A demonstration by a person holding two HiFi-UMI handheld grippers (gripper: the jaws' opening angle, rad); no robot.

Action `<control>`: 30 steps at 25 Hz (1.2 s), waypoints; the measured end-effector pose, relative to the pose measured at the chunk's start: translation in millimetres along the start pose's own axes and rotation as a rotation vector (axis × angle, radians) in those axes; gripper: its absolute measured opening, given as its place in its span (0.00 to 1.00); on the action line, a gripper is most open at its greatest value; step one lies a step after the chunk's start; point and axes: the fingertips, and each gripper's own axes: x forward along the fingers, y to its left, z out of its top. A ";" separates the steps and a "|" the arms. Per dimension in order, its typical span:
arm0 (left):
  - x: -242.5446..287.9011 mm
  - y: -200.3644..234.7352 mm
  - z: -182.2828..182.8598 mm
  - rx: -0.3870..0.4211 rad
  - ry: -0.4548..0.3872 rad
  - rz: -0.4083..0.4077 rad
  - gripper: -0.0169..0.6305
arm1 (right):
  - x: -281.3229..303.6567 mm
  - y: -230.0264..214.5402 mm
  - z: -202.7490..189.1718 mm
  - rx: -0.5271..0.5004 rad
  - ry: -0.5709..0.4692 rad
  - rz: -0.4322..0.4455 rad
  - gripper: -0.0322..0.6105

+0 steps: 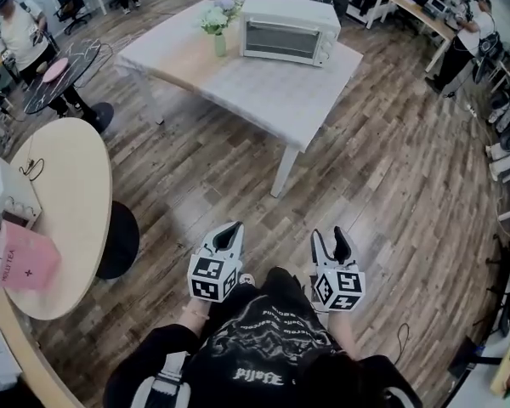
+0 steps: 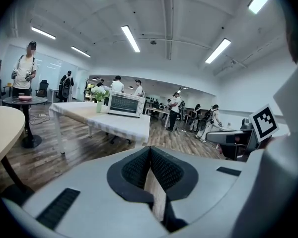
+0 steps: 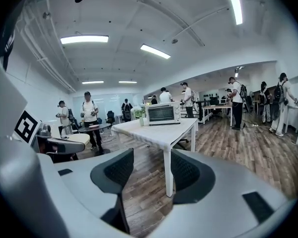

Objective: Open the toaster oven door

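A white toaster oven (image 1: 290,29) with its glass door closed stands at the far side of a white table (image 1: 263,87). The left gripper view shows the toaster oven (image 2: 124,104) far off, and in the right gripper view the toaster oven (image 3: 163,113) is just as distant. Both grippers are held low, close to the person's body, well short of the table. My left gripper (image 1: 230,231) is shut, its pads meeting with nothing between them. To its right, my right gripper (image 1: 331,242) is open and empty, a wide gap between its pads.
A vase of flowers (image 1: 218,20) stands on the table left of the oven. A round wooden table (image 1: 64,202) with a pink bag (image 1: 25,257) is at the left. Wooden floor (image 1: 382,185) lies between me and the table. People stand around the room's edges.
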 end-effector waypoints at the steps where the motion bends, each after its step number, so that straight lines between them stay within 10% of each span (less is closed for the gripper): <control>1: 2.0 1.2 -0.5 -0.002 0.004 -0.001 0.06 | 1.9 -1.2 -1.1 0.004 0.005 -0.002 0.41; 15: 64.4 35.8 12.2 -0.045 0.050 0.100 0.06 | 97.3 -28.6 16.2 -0.025 0.062 0.077 0.40; 30: 272.4 -11.4 119.2 -0.016 -0.015 0.088 0.06 | 232.3 -188.5 105.9 0.004 0.016 0.130 0.38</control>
